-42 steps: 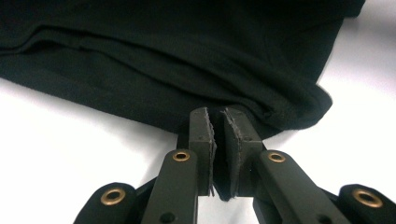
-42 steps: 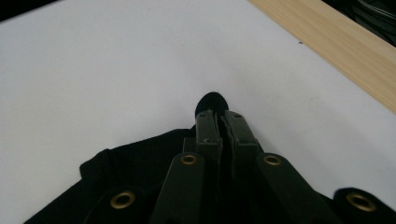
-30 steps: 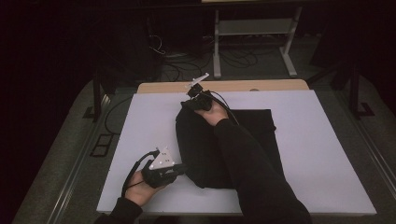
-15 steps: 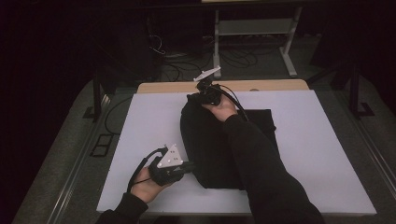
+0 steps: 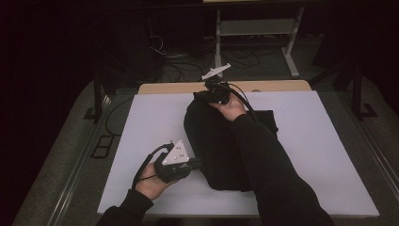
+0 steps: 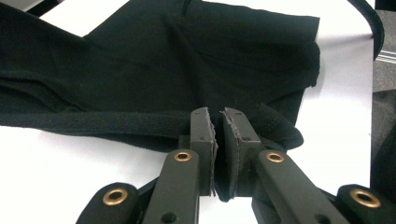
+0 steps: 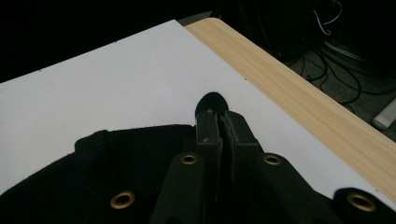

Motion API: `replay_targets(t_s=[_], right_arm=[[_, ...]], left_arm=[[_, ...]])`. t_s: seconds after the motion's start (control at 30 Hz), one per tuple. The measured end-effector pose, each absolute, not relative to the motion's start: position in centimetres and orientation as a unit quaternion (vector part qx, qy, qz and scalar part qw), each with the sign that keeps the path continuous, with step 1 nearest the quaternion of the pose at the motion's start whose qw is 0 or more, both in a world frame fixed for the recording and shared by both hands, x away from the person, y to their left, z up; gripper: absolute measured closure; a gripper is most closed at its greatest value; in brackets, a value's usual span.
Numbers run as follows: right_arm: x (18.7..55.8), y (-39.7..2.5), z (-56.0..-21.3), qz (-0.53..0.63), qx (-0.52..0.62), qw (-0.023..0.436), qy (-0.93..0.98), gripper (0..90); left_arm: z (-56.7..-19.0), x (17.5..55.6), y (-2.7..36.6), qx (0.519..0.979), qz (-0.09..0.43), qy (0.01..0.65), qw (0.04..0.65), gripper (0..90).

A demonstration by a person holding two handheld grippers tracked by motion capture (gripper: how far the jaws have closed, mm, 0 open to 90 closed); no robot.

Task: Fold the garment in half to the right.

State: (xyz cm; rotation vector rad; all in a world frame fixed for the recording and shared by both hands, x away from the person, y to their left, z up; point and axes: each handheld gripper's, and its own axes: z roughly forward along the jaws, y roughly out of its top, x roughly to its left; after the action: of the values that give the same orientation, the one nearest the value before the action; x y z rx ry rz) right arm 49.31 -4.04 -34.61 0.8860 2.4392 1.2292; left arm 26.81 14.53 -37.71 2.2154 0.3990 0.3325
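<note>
A black cloth garment (image 5: 214,141) lies folded along the middle of the white board (image 5: 141,122). My left gripper (image 5: 196,163) is at its near left edge, shut on the black cloth (image 6: 140,70), with the hem pinched between the jaws (image 6: 217,122). Up at the far end, my right gripper (image 5: 200,95) is shut on the cloth's far corner (image 7: 211,101), a small tip of fabric poking out past the jaws. The right forearm (image 5: 263,160) lies over the garment and hides part of it.
A strip of wooden table (image 5: 263,86) shows past the board's far edge (image 7: 299,98). Beyond it the floor holds cables (image 5: 174,56) and a metal stand (image 5: 256,28). Bare white board lies to the left and right of the cloth.
My right gripper has carried the cloth's far corner farther away and rightward, stretching the garment longer. The left gripper has shifted slightly right along the near edge, still holding.
</note>
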Motion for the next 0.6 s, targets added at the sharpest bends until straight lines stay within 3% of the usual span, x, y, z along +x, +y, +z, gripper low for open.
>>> replay_targets(t_s=[0.6], right_arm=[[49.0,-7.3,-34.3,0.437,0.323,0.144,0.827,84.4]], left_arm=[[-37.4,27.5,11.2,0.89,0.111,0.136,0.421,81.0]])
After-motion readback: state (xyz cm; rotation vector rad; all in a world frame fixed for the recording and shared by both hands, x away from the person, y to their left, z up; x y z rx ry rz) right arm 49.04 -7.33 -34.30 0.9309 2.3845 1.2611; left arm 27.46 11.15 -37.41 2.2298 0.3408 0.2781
